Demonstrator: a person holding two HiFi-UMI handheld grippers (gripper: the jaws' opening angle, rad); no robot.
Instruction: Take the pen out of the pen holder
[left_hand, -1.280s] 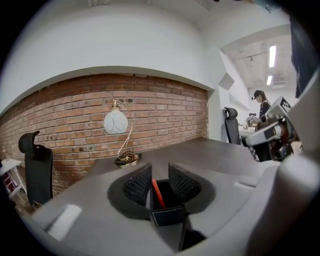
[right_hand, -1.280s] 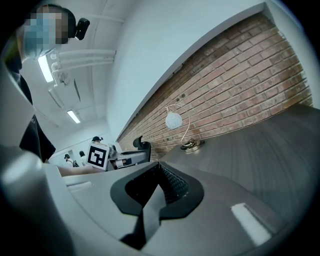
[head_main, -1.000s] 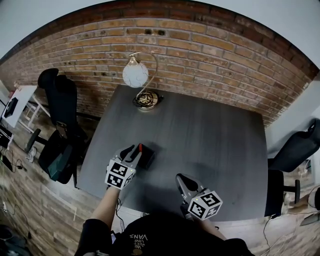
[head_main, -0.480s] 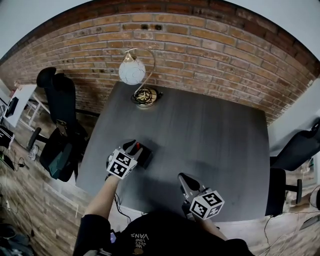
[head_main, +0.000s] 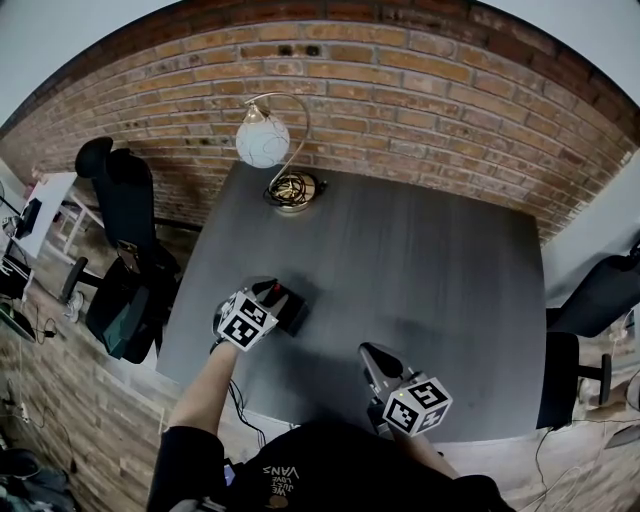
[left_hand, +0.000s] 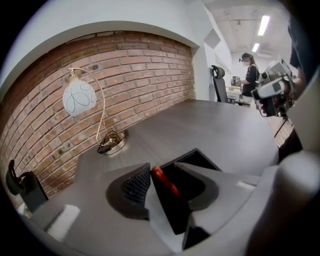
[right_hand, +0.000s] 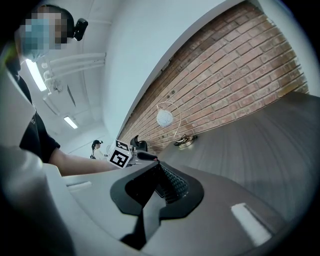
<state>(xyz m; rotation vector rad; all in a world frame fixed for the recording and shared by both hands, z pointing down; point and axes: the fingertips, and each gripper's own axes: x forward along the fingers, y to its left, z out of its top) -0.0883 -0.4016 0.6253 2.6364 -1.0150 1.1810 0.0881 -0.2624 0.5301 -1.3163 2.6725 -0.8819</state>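
A black square pen holder (head_main: 294, 312) (left_hand: 201, 157) stands near the front left of the dark grey table (head_main: 420, 260). A red pen (head_main: 279, 293) (left_hand: 165, 182) sticks up out of it, leaning. My left gripper (head_main: 268, 292) (left_hand: 162, 170) tilts down over the holder. It is open, and the pen's top lies between its jaws, close by the left pad and not pinched. My right gripper (head_main: 372, 352) (right_hand: 159, 168) hovers near the front edge, well right of the holder. Its jaws look shut and nothing is between them.
A table lamp with a white globe (head_main: 264, 141) and a round brass base (head_main: 292, 191) stands at the table's far left, against the brick wall. Black office chairs stand left (head_main: 125, 210) and right (head_main: 598, 300) of the table.
My left gripper has dipped and rolled a little over the holder, so the pen's top now lies between its jaws. The right gripper has stayed in place.
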